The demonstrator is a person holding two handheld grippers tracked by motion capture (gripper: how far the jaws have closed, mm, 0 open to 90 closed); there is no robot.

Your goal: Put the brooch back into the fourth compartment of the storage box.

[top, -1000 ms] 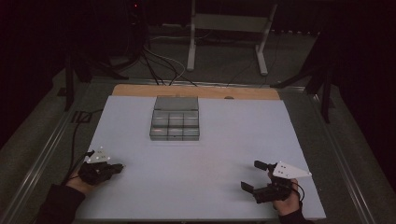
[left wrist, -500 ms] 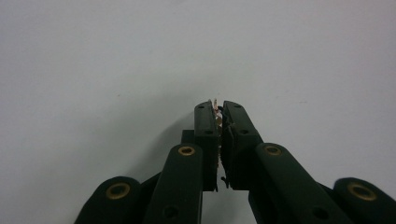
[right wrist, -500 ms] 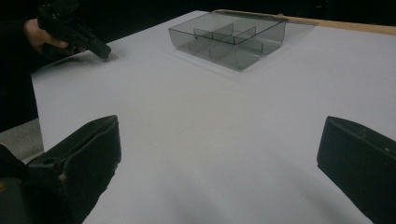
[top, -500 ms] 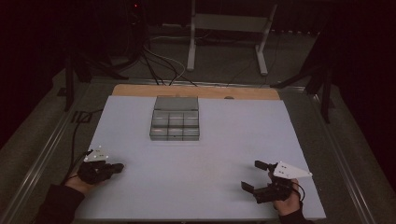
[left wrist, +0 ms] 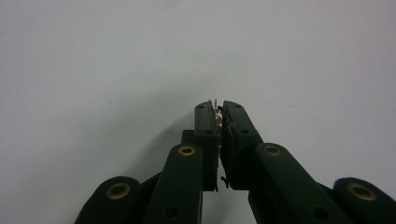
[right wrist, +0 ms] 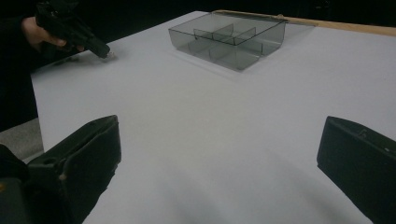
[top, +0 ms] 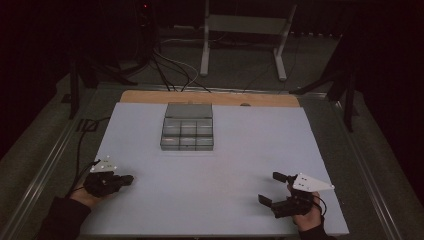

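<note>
A clear grey compartment box [top: 187, 132] stands at the far middle of the white table sheet [top: 225, 165]; its several cells look empty [right wrist: 229, 37]. My left gripper [top: 129, 178] rests low at the near left. Its jaws are pressed together on a tiny pale metallic bit [left wrist: 217, 112], and a whitish speck shows at its tip [right wrist: 108, 55] in the right gripper view. At the near right my right gripper [top: 270, 187] stands open, with nothing but bare sheet between the wide-apart jaws [right wrist: 219, 163].
A wooden strip [top: 210, 97] runs along the table's far edge. A black cable [top: 82, 145] trails off the left side from the left gripper. Metal stand legs [top: 205, 45] and more cables lie on the dark floor beyond the table.
</note>
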